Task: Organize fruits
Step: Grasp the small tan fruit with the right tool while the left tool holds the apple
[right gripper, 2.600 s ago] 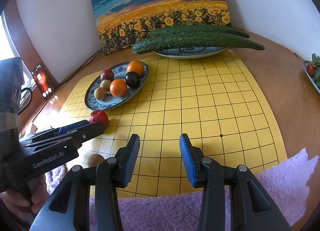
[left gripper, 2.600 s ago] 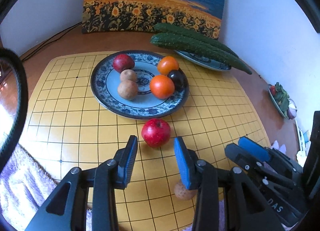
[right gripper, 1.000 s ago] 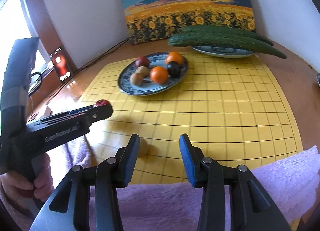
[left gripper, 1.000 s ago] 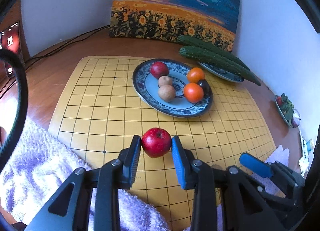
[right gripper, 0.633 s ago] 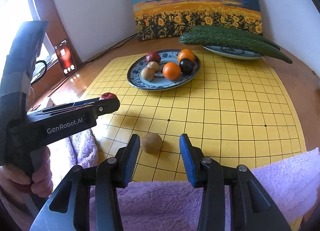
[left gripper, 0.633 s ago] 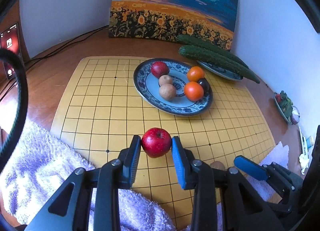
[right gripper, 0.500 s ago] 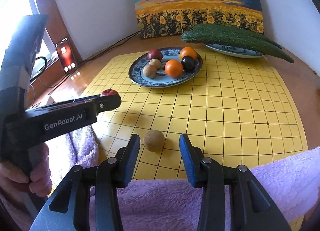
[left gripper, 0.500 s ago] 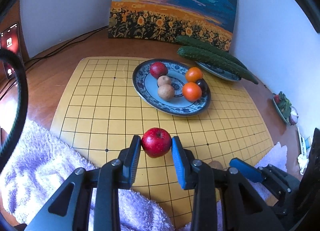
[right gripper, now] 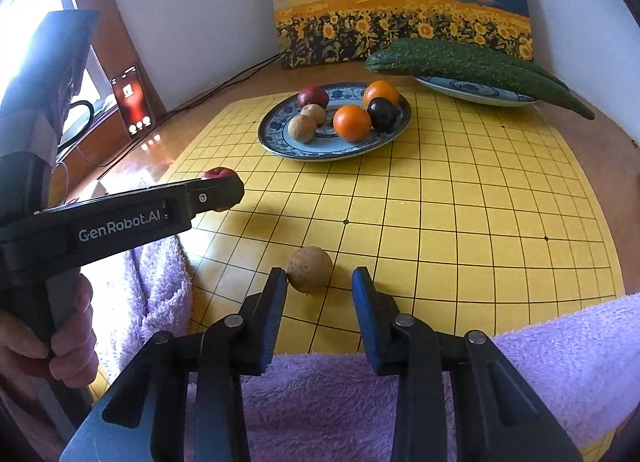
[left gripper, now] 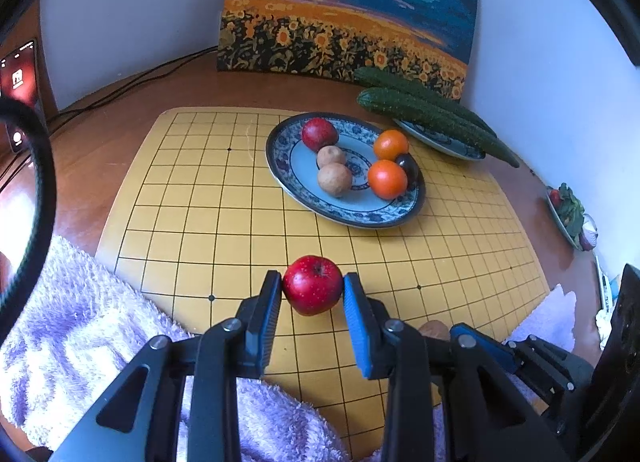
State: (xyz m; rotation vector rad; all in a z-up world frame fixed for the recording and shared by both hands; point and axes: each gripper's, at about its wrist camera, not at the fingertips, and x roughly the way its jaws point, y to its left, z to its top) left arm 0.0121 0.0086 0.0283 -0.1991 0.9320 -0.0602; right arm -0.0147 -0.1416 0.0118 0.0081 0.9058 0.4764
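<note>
In the left wrist view, the left gripper (left gripper: 313, 294) clamps a red apple (left gripper: 313, 284) between its blue pads, lifted above the yellow grid board (left gripper: 208, 214); the fruit plate (left gripper: 312, 198) lies beyond.

In the right wrist view, the right gripper (right gripper: 319, 290) has just been closing around a brown fruit (right gripper: 309, 269) resting on the board, left pad touching, right pad apart.

Left tongs (left gripper: 312, 291) clamp an apple; right tongs (right gripper: 320, 284) closing, ungripped.
</note>
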